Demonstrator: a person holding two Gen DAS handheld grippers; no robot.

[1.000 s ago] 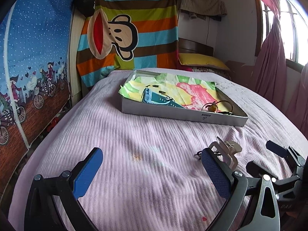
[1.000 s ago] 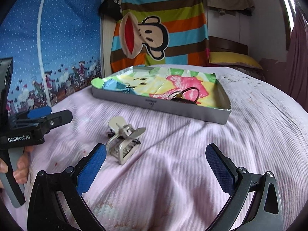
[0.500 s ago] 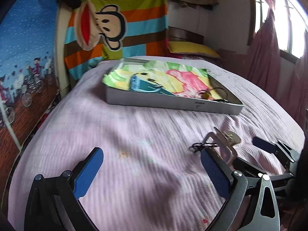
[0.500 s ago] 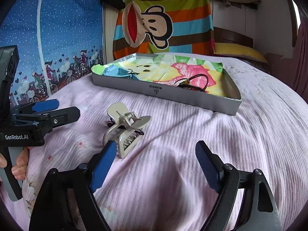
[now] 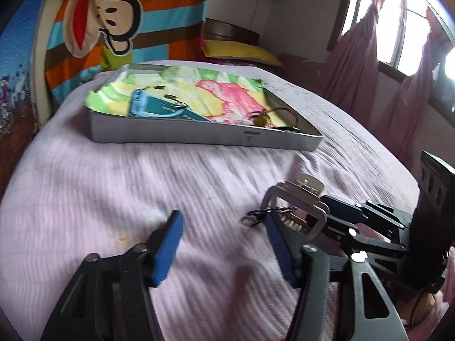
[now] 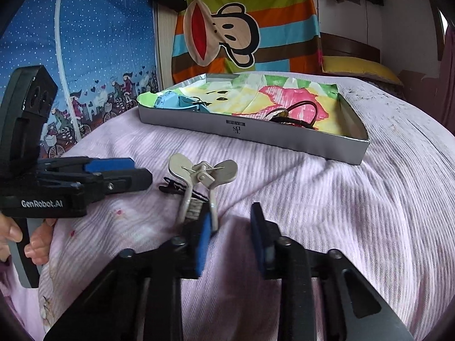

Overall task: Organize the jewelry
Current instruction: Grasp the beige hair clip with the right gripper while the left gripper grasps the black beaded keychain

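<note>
1. We see the left gripper [image 5: 224, 244] low over the bed [image 5: 113, 176]. Its jaws are parted, with nothing but bedspread between the blue pads.
2. The beige hair claw clip [image 6: 199, 187] lies on the bed. In the left wrist view it sits just beyond and outside the right-hand jaw, partly hidden behind that pad.
3. A small dark chain or cord [image 5: 261, 214] lies against the clip, ahead of the left jaws and toward their right-hand pad.
4. The right gripper [image 6: 231, 236] has its jaws part-way closed, a narrow gap left, bare bedspread in it. The clip's toothed end meets the tip of the left-hand pad. We cannot tell whether it is touching or only overlapping in view.
5. The clip is not between the right jaws; its two handle wings point away from them.
6. The grey tray [image 6: 284, 142] sits further ahead of both jaws, well apart from the clip. A bright printed cloth [image 6: 256, 93] lines it.
7. Inside the tray are a teal item [image 6: 176, 102] at its left end and a dark looped bracelet or cord with a yellowish bead [image 6: 295, 113] at its right end.
8. A hand [image 6: 20, 236] holds the left gripper's grip at the edge of the right wrist view.
</note>
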